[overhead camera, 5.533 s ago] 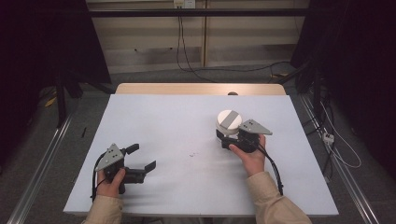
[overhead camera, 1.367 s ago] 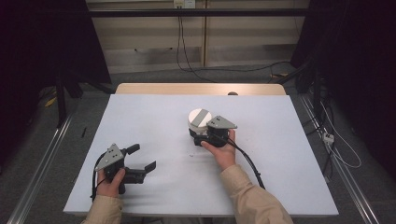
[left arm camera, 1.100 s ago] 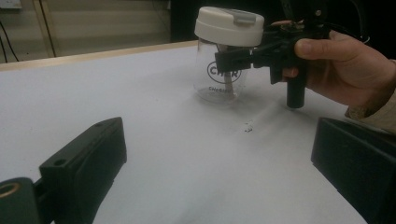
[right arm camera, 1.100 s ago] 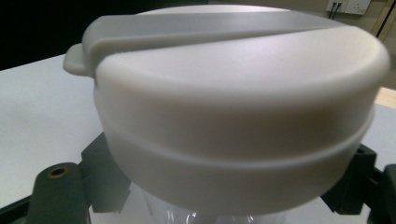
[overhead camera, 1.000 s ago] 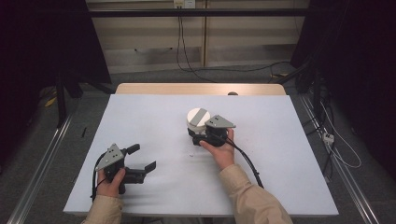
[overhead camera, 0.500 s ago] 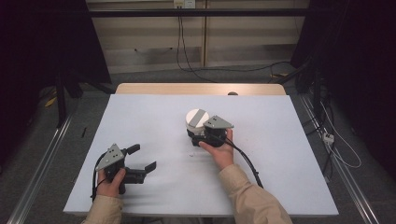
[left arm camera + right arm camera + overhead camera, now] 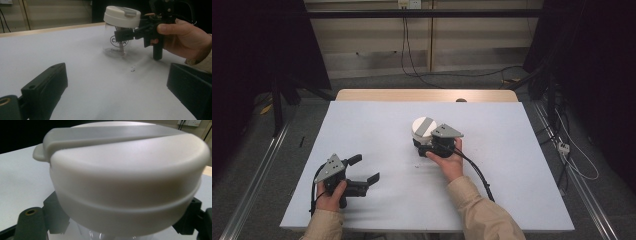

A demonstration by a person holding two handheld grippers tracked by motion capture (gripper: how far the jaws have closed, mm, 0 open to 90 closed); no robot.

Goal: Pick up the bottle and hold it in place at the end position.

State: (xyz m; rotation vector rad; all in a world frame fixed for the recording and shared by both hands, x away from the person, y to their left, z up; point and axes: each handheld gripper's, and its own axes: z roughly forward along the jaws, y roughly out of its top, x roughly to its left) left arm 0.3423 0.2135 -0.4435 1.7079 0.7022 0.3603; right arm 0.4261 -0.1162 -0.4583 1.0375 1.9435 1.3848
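A clear jar (image 7: 117,47) with a printed logo and a white lid (image 7: 424,125) with a grey strip stands near the middle of the white table (image 7: 522,165). My right gripper (image 7: 422,141) is shut on the jar just under the lid, one jaw on each side. The left gripper view shows that right gripper (image 7: 125,36) and the hand holding it. From the right gripper view, the lid (image 7: 125,177) looms close above the two jaws. My left gripper (image 7: 364,168) rests at the front left, open and holding nothing, and points towards the jar.
A small dark speck (image 7: 132,69) lies on the table in front of the jar. A wooden strip (image 7: 427,95) edges the table's far side. Cables (image 7: 572,155) trail on the floor at the right, and metal rails (image 7: 252,190) run alongside at the left.
Since the earliest frame my right gripper has carried the jar leftwards to the table's middle. Over the last second nothing has moved. The left gripper has stayed put.
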